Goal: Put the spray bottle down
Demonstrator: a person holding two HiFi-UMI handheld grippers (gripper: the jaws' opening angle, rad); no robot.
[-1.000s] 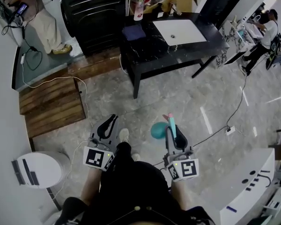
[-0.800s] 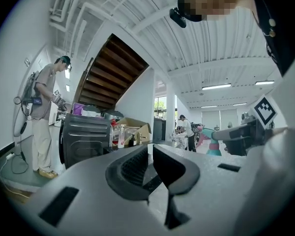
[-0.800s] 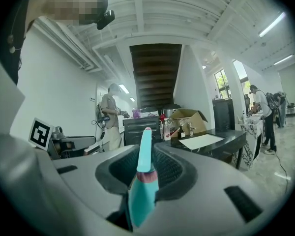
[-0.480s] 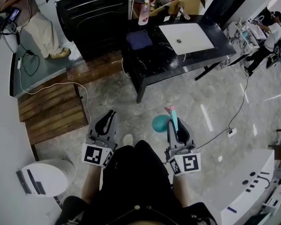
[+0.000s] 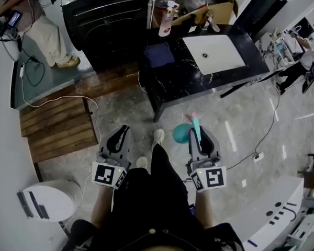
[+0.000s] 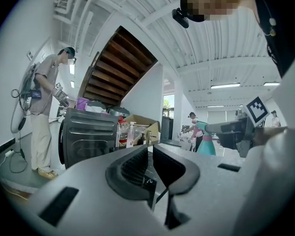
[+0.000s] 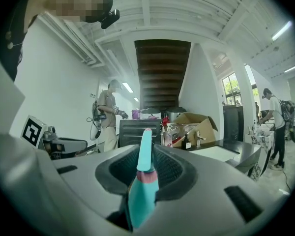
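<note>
My right gripper (image 5: pixel 197 133) is shut on a teal spray bottle (image 5: pixel 183 132) with a pink collar, whose round body hangs to the left of the jaws above the stone floor. In the right gripper view the bottle's teal head (image 7: pixel 143 181) stands up between the jaws of my right gripper (image 7: pixel 146 167). My left gripper (image 5: pixel 118 137) is held beside my leg with its jaws together and nothing in them; in the left gripper view the jaws of my left gripper (image 6: pixel 150 156) meet. The bottle (image 6: pixel 205 140) shows there at the right.
A black marble counter (image 5: pixel 184 72) with a white sink (image 5: pixel 215 53) stands ahead, with a dark blue cloth (image 5: pixel 159 55), bottles (image 5: pixel 167 21) and a cardboard box (image 5: pixel 205 4) on it. A black cabinet (image 5: pixel 105 20) and wooden pallet (image 5: pixel 57 127) are at left. A person (image 5: pixel 34 20) stands far left.
I have stepped closer to the counter, which now sits nearer in the head view. Both grippers keep their pose, and the right one still holds the bottle.
</note>
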